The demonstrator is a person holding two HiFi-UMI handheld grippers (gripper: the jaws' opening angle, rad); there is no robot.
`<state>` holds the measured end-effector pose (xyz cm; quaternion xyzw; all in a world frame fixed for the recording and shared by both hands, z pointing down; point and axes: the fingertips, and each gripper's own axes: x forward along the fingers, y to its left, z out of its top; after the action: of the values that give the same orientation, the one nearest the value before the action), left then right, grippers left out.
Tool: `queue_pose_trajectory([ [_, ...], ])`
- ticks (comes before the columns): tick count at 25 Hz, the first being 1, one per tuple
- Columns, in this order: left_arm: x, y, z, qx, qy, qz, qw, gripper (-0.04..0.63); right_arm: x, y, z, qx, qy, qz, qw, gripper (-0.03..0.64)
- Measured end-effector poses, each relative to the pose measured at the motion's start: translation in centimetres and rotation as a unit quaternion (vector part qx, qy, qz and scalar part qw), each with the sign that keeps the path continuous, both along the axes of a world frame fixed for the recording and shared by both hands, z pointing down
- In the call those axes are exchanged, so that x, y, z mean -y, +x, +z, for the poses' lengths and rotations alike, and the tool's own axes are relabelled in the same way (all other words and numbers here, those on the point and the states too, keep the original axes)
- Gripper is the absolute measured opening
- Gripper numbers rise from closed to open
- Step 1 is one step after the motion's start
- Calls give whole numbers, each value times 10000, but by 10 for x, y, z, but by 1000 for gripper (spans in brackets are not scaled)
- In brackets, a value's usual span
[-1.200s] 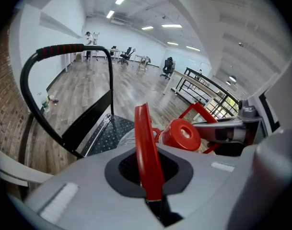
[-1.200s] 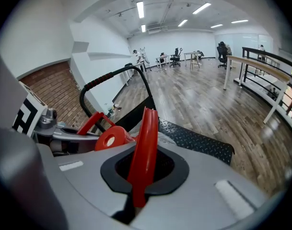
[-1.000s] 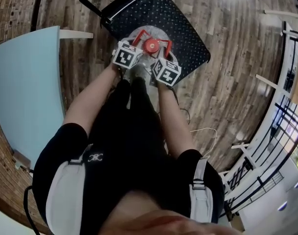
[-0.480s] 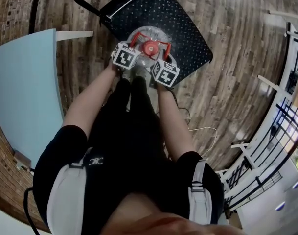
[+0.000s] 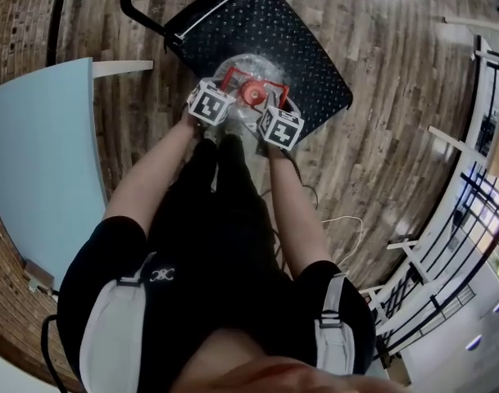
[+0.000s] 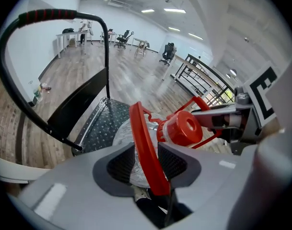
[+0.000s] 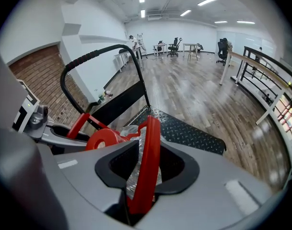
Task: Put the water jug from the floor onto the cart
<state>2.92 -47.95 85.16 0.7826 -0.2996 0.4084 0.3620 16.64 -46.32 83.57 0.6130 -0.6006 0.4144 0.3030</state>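
One cart [image 5: 315, 64] carries the water jug [image 5: 233, 65], just ahead of both grippers. On the left gripper [image 6: 146, 163] and the right gripper [image 7: 148, 169] the jaws have just been opening and stand spread, with a red handle [image 6: 145, 138] between each pair. Draw each gripper straight back so neither handle snags.

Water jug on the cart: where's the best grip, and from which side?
Grip the two red handle loops flanking the red cap, coming from above. The water jug stands upright on the cart; its clear body looks too wide and round, while the loops rise beside the neck.
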Motion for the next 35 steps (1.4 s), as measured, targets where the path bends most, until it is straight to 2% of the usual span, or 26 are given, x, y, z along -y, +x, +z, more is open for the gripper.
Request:
queue_pose_trajectory([
  [4, 9, -9, -20, 86, 158, -196, 9996, 147, 1, 0, -18, -48, 160, -50, 9998, 140],
  [7, 7, -9, -27, -77, 106, -397, 9991, 139, -5, 1, -39, -203, 210, -225, 9993, 143],
  [9, 7, -12, -37, -176, 92, -565, 9982, 121, -7, 0, -56, -278, 317, -276, 9987, 143],
  [11, 11, -20, -58, -108, 261, -671, 9973, 87, -7, 0, -74, -303, 486, -205, 9981, 141],
  [13, 19, -25, -84, 20, 555, -748, 9956, 38, -5, 2, -92, -317, 705, -73, 9970, 121],
  [16, 25, -25, -112, 47, 900, -865, 9922, 8, -3, 7, -118, -264, 1021, 129, 9943, 43],
  [18, 25, -22, -125, 20, 1083, -880, 9902, 2, -1, 11, -134, -212, 1215, 216, 9921, 14],
  [20, 19, -21, -141, 22, 1147, -906, 9893, 2, -1, 10, -152, -152, 1413, 183, 9897, 14],
  [23, 7, -19, -173, -109, 1170, -984, 9882, 2, -3, -1, -184, -116, 1767, -118, 9841, 12],
  [26, 9, -14, -197, -269, 1377, -968, 9854, 2, -1, -13, -214, -42, 2149, -316, 9761, 12],
  [31, 37, -2, -237, -514, 1807, -968, 9774, 2, 22, -10, -243, 324, 2510, -67, 9674, 11],
  [35, 31, 4, -248, -595, 1818, -1002, 9764, 2, 19, 3, -258, 429, 2530, 88, 9665, 11],
])
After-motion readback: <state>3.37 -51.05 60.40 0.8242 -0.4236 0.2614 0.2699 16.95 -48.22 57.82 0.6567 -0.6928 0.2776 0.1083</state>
